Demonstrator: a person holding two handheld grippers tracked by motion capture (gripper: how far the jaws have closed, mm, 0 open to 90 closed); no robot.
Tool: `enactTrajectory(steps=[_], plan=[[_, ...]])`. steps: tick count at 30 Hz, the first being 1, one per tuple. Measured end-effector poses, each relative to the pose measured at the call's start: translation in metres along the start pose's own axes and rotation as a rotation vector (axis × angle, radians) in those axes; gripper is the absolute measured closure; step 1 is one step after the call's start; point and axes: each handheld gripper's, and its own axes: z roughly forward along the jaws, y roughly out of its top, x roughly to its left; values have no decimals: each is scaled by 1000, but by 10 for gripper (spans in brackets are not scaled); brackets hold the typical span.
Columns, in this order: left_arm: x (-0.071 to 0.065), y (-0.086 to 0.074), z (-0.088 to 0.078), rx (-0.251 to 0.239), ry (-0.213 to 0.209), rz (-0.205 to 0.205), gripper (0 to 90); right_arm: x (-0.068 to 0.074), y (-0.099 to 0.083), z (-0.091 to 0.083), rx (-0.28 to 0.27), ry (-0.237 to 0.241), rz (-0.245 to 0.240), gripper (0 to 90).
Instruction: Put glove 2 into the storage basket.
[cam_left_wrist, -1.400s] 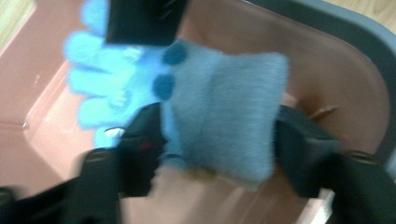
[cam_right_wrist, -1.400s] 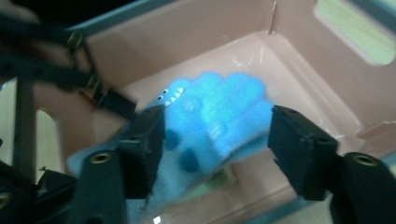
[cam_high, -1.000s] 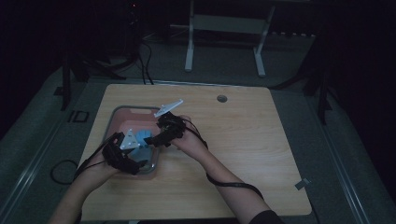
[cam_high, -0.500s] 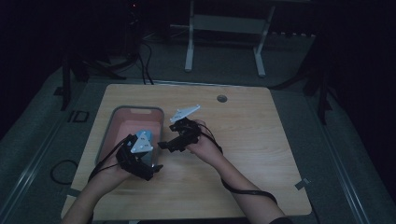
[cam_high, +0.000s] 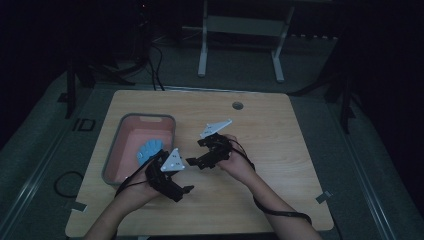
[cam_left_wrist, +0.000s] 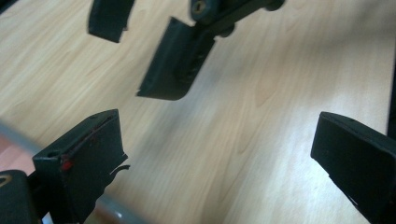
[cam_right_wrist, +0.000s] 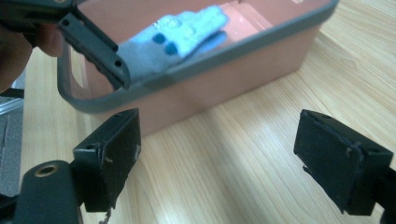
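High view: pink bin (cam_high: 114, 160) with grey rim sits at the table's (cam_high: 280, 165) left side; a blue cloth (cam_high: 149, 148) lies inside it; left gripper (cam_high: 186, 189) and right gripper (cam_high: 190, 162) hover over bare wood just right of the bin, near each other, neither carrying anything.

Left gripper view: jaws spread wide over wood, nothing between them; the other gripper's jaw tips hang opposite.

Right gripper view: jaws released, wide apart; bin wall (cam_right_wrist: 224, 88) ahead; cloth (cam_right_wrist: 187, 32) within.

Step, as judged: hands clear of the bin; withdraw level, jaws kept apart, cables off the rim.
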Motion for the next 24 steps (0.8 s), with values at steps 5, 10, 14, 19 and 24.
enactTrajectory(steps=[5, 10, 14, 19, 24], plan=[[-5, 3, 10, -11, -26, -1, 27, -6, -16, -9, -1, -9, 13, 148], [-10, 5, 20, -4, -53, 15, 27, -9, -31, -12, 9, -14, 25, 148], [-14, 5, 28, 3, -69, 21, 27, -11, -43, -15, 18, -18, 37, 148], [-18, 6, 37, -1, -91, 26, 27, -14, -58, -21, 13, -29, 47, 148], [-24, 7, 47, -1, -113, 35, 27, -18, -73, -25, 14, -37, 62, 148]])
